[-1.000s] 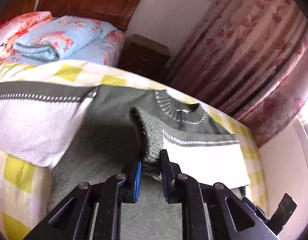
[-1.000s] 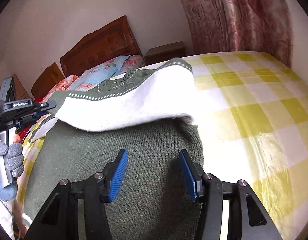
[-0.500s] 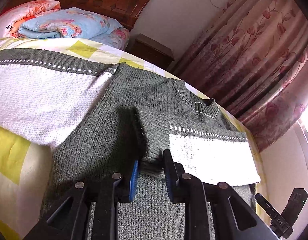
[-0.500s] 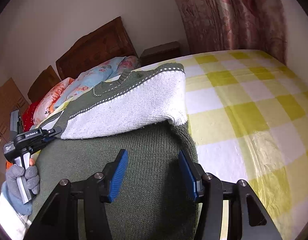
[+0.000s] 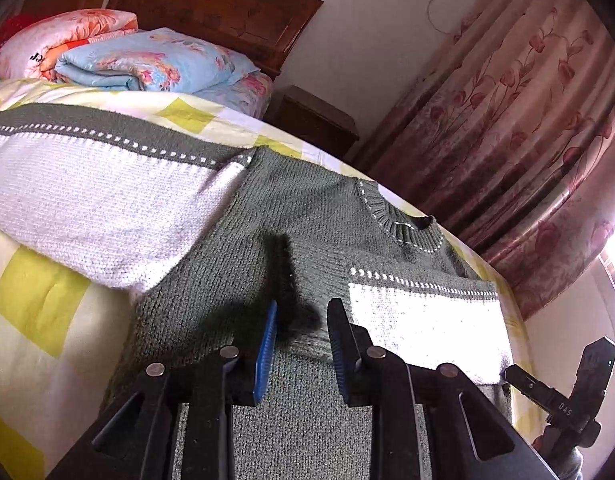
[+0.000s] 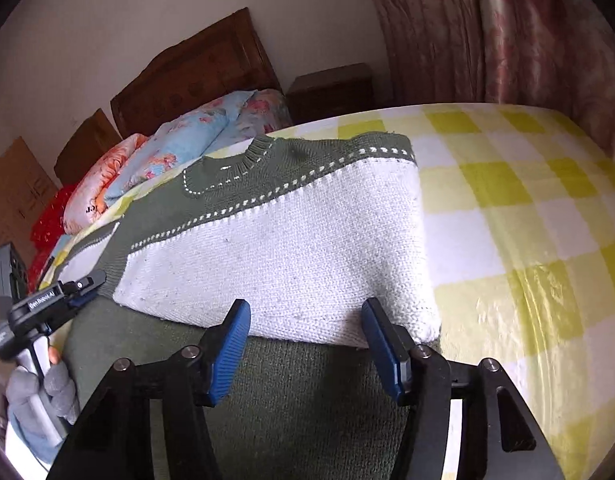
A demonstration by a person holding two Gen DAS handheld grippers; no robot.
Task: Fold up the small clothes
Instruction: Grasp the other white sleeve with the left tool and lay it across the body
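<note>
- The left gripper has just let go: its jaws, a second ago pinching the cuff, now stand spread and empty
- The right sleeve now lies flat across the sweater on the bed
- The right gripper is spread too, holding nothing, near the sleeve's near edge
- The left sleeve is still out flat, so I reckon it goes next
</note>
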